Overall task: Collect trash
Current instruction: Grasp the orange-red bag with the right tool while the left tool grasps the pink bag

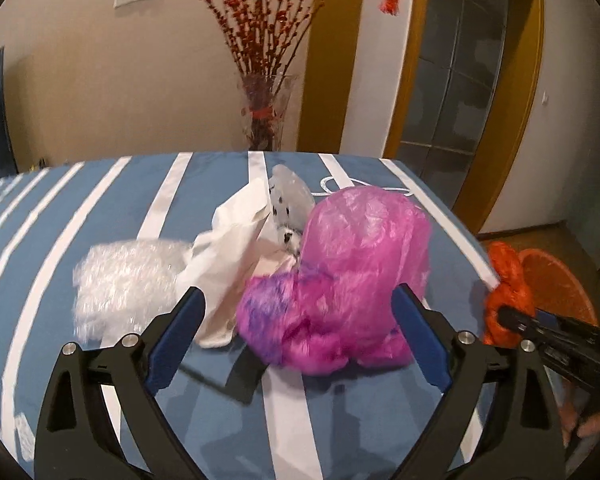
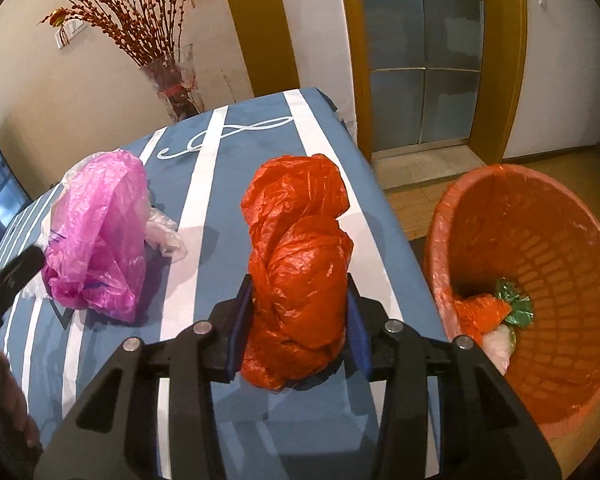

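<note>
No words, brand names or numbers could be read anywhere in front of my two tools. The nearest thing to writing was a white looping flourish (image 2: 224, 134) stitched on the blue striped cloth (image 2: 260, 148), which spelled nothing I could make out. Dark marks on a crumpled grey bag (image 1: 290, 204) were too blurred to read.

pink bag (image 1: 340, 276) is smeared with blur and covers part of the white paper (image 1: 228, 256); the basket (image 1: 560, 284) is half hidden behind the orange bag (image 1: 504, 292)
</note>
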Demonstrator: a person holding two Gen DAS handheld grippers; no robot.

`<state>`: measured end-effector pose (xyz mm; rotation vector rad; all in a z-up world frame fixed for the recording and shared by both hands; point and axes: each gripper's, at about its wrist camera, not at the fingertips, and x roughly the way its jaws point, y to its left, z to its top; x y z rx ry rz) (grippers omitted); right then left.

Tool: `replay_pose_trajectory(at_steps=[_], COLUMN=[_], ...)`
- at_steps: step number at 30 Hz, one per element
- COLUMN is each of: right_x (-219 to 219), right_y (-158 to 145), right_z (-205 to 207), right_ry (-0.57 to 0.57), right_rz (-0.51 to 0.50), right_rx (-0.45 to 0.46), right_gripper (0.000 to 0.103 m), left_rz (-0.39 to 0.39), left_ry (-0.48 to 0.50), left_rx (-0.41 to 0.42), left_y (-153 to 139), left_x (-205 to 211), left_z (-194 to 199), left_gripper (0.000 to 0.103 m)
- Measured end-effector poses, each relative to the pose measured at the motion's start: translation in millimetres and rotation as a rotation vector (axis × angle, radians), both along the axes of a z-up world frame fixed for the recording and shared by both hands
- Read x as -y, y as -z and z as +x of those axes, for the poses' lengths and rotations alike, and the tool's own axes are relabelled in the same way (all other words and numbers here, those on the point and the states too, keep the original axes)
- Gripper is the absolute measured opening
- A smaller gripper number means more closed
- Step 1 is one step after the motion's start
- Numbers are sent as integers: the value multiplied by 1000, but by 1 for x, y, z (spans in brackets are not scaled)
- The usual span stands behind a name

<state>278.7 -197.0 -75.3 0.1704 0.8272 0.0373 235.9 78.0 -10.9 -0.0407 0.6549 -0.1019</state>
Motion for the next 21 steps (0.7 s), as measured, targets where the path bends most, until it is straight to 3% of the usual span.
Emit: replay_pose_trajectory(at_steps=[3, 12, 14, 18, 20, 21], right_x=[2, 5, 5, 8, 9, 10], right_y=[3, 4, 4, 4, 4, 4], right_z=[-2, -6, -7, -8, -9, -9], right_ry=[-5, -9, -9, -5, -4, -3], right_rz=[7, 23, 25, 31, 31, 31], right_rx=[-5, -6, -5, -4, -4, -4], right_gripper=[42, 42, 42, 42, 42, 42], left_rz=[29, -12, -11, -34, -44, -55], left_ry=[11, 105, 118, 125, 127, 134], left_rx=[-47, -143, -157, -183, -185, -186], left_y=[10, 29, 33, 38, 40, 40], left_x=[7, 25, 31, 36, 38, 38], left_z=[13, 14, 18, 26, 30, 31], left_gripper=[93, 90, 78, 64, 46, 43])
